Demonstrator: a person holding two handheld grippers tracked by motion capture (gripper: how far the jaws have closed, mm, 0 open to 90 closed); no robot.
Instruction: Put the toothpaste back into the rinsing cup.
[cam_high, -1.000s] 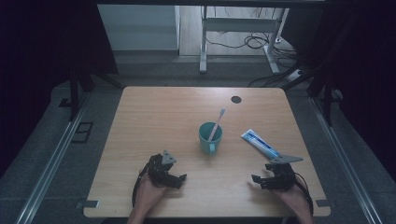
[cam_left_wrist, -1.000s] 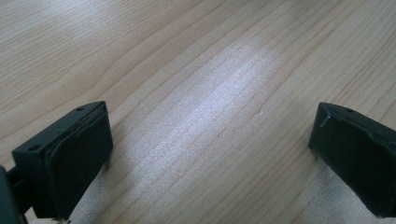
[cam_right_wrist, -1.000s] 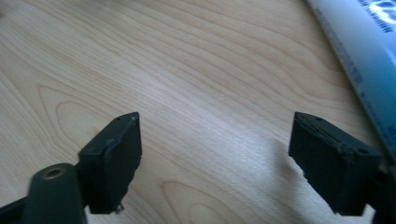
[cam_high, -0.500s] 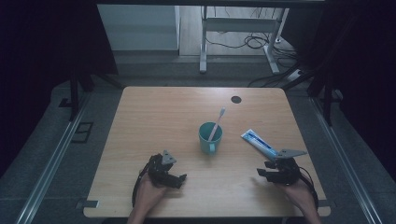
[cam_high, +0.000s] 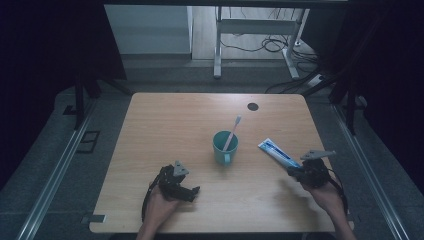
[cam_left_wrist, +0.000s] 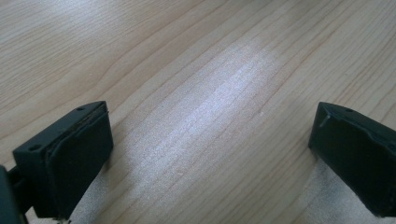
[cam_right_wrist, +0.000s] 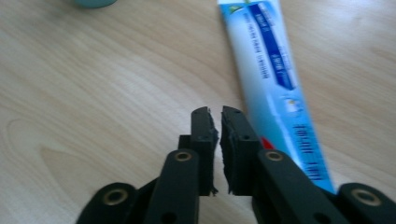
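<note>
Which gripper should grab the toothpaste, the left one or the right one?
Probably the right gripper: its shut jaws sit right beside the toothpaste. The left gripper rests open, farther off, past the cup.

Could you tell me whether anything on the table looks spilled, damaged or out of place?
Nothing stands out. The toothbrush leans in the upright teal cup, and the toothpaste tube lies flat, intact, beside the right hand-held gripper.

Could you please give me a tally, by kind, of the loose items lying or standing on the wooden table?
Cups: 1, the teal cup
Toothbrushes: 1, the toothbrush standing in that cup
Toothpaste tubes: 1, the blue and white toothpaste tube lying flat beside the right gripper
Total: 3
</note>
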